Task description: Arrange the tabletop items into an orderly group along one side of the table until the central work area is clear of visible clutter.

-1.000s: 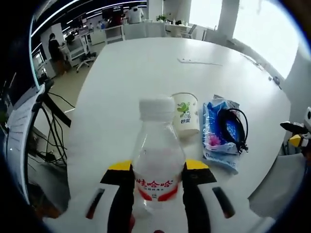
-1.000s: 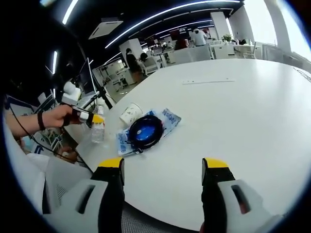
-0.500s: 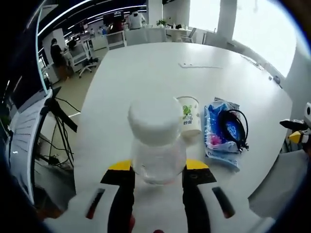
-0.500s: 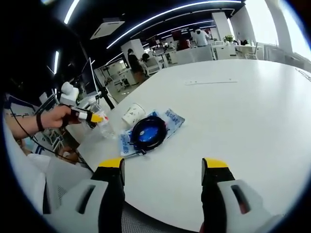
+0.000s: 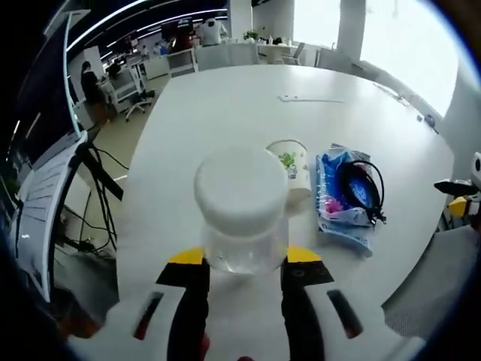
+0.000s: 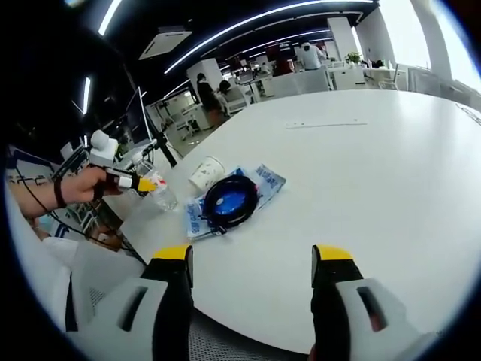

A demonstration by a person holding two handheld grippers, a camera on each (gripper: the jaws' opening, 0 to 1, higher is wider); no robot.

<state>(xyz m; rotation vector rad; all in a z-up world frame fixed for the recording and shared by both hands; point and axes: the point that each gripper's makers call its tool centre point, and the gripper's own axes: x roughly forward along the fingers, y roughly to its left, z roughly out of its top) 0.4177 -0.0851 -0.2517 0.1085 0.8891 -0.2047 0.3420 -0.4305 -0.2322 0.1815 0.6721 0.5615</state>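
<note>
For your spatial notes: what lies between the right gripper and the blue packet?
Bare white table between the right gripper and the packet, in the right gripper view.

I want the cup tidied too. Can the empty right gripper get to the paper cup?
Probably yes. The right gripper is open and empty, and bare table lies ahead. The paper cup sits just beyond the blue packet, so it must reach over that.
</note>
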